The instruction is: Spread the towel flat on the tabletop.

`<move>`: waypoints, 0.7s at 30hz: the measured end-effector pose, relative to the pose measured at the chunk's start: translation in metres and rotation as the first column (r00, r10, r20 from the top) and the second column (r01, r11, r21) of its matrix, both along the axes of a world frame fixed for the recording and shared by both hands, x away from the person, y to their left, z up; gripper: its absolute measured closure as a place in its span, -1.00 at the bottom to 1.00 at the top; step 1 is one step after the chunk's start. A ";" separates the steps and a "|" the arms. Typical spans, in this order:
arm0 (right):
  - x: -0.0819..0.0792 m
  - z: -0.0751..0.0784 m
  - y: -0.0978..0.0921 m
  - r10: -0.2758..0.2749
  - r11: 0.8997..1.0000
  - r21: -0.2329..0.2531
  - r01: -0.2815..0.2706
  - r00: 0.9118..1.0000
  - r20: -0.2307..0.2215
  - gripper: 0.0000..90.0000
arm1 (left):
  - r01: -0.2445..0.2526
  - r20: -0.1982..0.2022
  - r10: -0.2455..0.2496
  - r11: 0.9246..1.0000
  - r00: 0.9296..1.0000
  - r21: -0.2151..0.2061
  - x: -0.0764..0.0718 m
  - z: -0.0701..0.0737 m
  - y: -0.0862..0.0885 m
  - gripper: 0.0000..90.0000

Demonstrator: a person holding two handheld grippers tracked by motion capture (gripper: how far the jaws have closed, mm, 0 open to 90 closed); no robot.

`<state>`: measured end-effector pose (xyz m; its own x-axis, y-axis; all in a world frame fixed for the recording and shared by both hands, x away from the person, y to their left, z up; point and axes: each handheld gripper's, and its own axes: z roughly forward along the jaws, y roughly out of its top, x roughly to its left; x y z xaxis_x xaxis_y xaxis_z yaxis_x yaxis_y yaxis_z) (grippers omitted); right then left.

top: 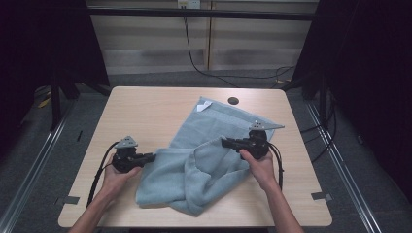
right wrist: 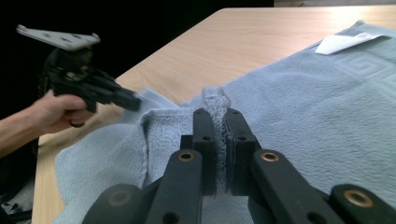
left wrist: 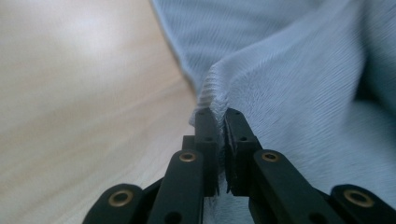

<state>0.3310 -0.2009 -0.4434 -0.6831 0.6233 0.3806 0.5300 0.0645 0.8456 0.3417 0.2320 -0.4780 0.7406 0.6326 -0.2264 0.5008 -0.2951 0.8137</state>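
A light blue towel [top: 204, 145] lies rumpled and partly folded on the wooden table [top: 145, 111], with a white label [top: 205, 105] at its far corner. My left gripper [top: 151, 157] is at the towel's left edge, shut on a fold of it [left wrist: 219, 100]. My right gripper [top: 224, 142] is over the towel's middle, shut on a pinched ridge of cloth [right wrist: 215, 100]. In the right gripper view the left gripper [right wrist: 135, 101] grips the towel's [right wrist: 299, 107] far edge, held by a hand.
A round dark hole [top: 233, 100] sits in the table near its far edge. Bare tabletop lies to the left and at the far side. Cables trail on the floor beyond the table, and dark curtains stand at both sides.
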 end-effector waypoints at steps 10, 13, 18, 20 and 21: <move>-0.021 0.056 -0.032 -0.044 0.999 0.019 0.042 0.992 0.116 0.90 | 0.050 0.184 -0.012 0.977 0.983 -0.208 -0.026 0.079 0.003 0.91; -0.025 0.082 -0.038 -0.055 0.998 0.036 0.049 0.983 0.176 0.90 | 0.091 0.257 -0.027 0.966 0.966 -0.240 -0.033 0.113 -0.001 0.91; -0.036 0.125 -0.047 -0.067 0.996 0.069 0.050 0.961 0.269 0.90 | 0.127 0.308 -0.033 0.949 0.951 -0.289 -0.041 0.138 -0.003 0.91; -0.038 0.130 -0.048 -0.065 0.996 0.072 0.047 0.958 0.281 0.90 | 0.136 0.328 -0.032 0.945 0.944 -0.298 -0.045 0.144 -0.002 0.91; -0.044 0.141 -0.049 -0.059 0.996 0.082 0.035 0.949 0.309 0.90 | 0.145 0.335 -0.033 0.938 0.942 -0.316 -0.049 0.148 0.000 0.91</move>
